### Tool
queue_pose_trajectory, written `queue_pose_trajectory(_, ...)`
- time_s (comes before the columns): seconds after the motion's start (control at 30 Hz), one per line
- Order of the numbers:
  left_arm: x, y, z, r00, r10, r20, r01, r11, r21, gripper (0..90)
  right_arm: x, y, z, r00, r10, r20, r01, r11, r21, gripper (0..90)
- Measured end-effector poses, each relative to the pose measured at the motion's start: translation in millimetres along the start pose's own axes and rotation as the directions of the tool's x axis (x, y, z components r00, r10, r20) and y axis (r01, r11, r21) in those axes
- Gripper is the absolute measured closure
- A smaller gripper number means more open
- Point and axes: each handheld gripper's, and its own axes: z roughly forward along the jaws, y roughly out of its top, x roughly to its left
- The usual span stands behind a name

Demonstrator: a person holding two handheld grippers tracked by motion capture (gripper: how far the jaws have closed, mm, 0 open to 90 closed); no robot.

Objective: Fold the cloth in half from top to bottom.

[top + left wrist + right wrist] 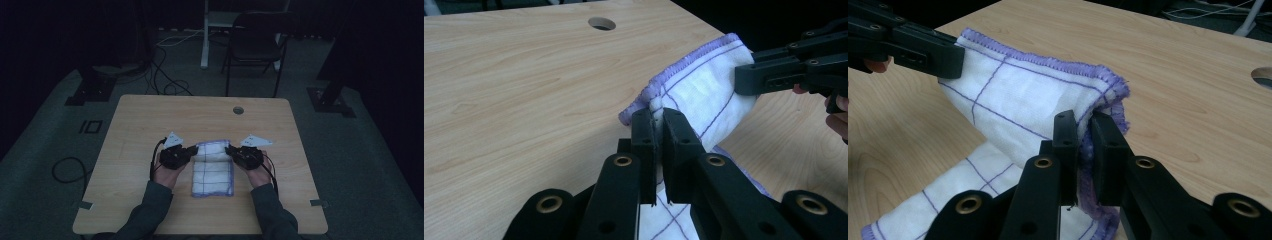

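Left gripper view: the left gripper (658, 122) is clamped on the left far corner of the cloth (704, 85), lifting its purple-stitched edge off the table (524, 75). The right gripper (1087, 131) pinches the right far corner the same way. In the high view the cloth (214, 170) lies mid-table, its far edge raised between both grippers, its near part flat. A round hole (238, 110) sits farther back in the table.
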Motion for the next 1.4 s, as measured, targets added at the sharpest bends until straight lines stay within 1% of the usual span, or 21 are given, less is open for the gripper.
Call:
queue_pose_trajectory(0.83, -8.2, -19.1, -3.8, 0.9998, -0.015, 0.014, 0.015, 0.9998, 0.010, 85.5, 8.4, -17.2, -4.7, 0.9998, 0.014, -0.010, -0.014, 1.000, 0.007, 83.2)
queue_pose_trajectory(1.4, -12.9, -26.4, -7.7, 0.9998, -0.009, 0.018, 0.008, 0.9998, 0.017, 85.4, 17.2, -27.4, -9.9, 0.9997, 0.018, -0.017, -0.017, 1.000, 0.010, 83.2)
